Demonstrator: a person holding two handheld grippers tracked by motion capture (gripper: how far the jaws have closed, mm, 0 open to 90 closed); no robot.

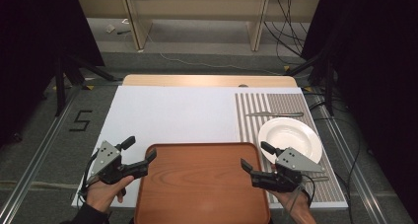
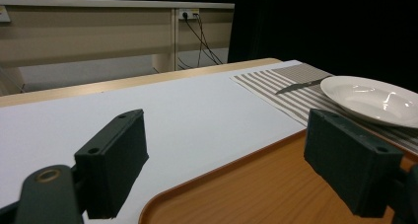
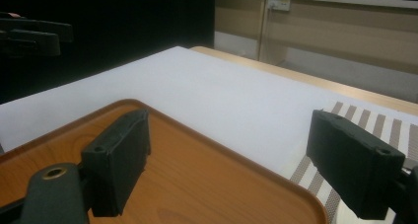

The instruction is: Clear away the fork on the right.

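Note:
A brown wooden tray (image 1: 202,184) lies at the near edge of the white table top (image 1: 172,110). My left gripper (image 1: 140,148) is open at the tray's far left corner; in the left gripper view (image 2: 226,169) one jaw hangs over the white surface and the other over the tray (image 2: 256,189). My right gripper (image 1: 256,155) is open at the tray's right rim. In the right gripper view (image 3: 226,165) its jaws straddle that rim, one over the tray (image 3: 197,174) and one over the striped placemat (image 3: 355,116). Nothing is held.
A white plate (image 1: 290,139) sits on the striped placemat (image 1: 276,103) at the right, with a knife (image 1: 274,114) lying beyond it. Both appear in the left gripper view, the plate (image 2: 374,98) and the knife (image 2: 300,85). Black curtains and cables surround the table.

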